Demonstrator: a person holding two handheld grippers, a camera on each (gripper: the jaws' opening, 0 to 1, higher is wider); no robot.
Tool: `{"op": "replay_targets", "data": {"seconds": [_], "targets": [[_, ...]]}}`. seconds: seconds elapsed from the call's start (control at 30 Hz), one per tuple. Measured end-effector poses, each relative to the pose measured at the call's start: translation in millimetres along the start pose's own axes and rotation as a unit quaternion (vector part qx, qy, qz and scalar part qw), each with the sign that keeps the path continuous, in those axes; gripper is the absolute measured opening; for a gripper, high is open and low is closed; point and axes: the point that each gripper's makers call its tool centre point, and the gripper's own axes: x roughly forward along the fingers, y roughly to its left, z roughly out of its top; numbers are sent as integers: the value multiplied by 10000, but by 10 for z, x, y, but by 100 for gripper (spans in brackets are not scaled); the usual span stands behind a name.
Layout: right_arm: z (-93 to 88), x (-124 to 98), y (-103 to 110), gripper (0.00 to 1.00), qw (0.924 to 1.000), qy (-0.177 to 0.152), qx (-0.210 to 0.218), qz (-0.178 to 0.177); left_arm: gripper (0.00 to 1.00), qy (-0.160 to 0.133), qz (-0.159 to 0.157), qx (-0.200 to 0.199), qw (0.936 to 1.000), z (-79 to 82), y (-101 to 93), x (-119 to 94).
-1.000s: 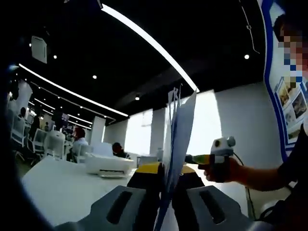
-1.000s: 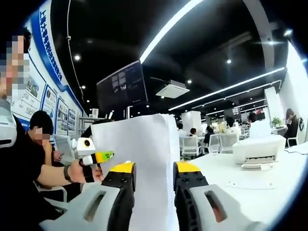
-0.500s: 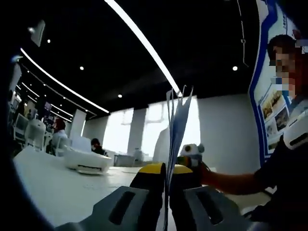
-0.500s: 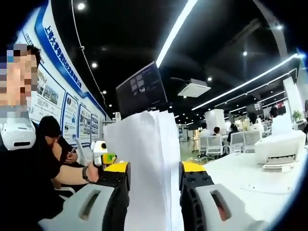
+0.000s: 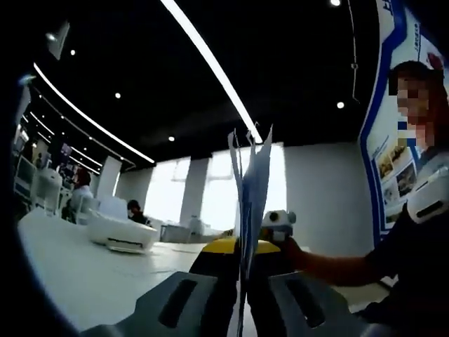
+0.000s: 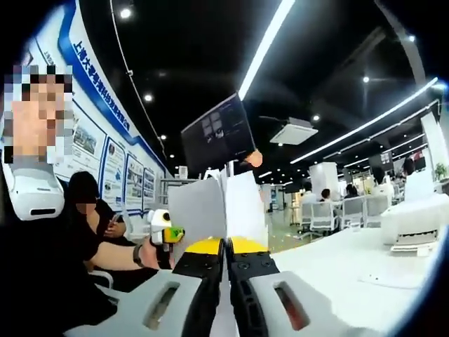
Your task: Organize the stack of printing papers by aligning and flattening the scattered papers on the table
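The stack of printing papers (image 5: 247, 189) stands on edge in the left gripper view, its sheets fanning slightly at the top. My left gripper (image 5: 242, 247) is shut on its lower edge. Just beyond the sheets, a hand holds my right gripper (image 5: 278, 223). In the right gripper view the papers (image 6: 219, 207) rise upright above my right gripper (image 6: 226, 245), whose jaws are pressed together on them. My left gripper (image 6: 165, 234) shows to the left of the sheets, held by a person's hand.
A white table (image 5: 77, 270) spreads below, with a white printer (image 5: 118, 229) on it. The right gripper view shows the table (image 6: 330, 270), a printer (image 6: 414, 225) and a loose sheet (image 6: 393, 279). People sit nearby; a seated person (image 6: 84, 210) is close on the left.
My right gripper's jaws, apart around the papers before, have shut on them. The stack has been drawn tighter and straighter. Both views shifted a little with the hands.
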Motion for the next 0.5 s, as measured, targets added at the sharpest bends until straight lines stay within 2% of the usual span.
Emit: {"op": "replay_targets", "data": {"seconds": [0.07,0.13,0.17,0.3,0.33,0.43,0.5], "targets": [[2,-28,83,0,9998,3,-131,-128,6,74,224,329,9992,4,49,6],[3,-55,85,0,9985,70,-375,-386,6,194,394,761,9961,8,73,27],[-7,-40,166,0,9974,132,-495,-501,6,270,484,955,9939,5,87,44],[84,-36,206,0,9906,247,-973,-930,6,647,889,1886,9759,8,194,157],[126,-38,216,0,9888,234,-1089,-997,6,671,904,1955,9742,24,194,197],[249,-82,249,0,9868,97,-1223,-1053,6,482,855,1777,9792,118,177,272],[314,-114,293,0,9879,-26,-1190,-998,6,388,857,1805,9791,162,176,294]]}}
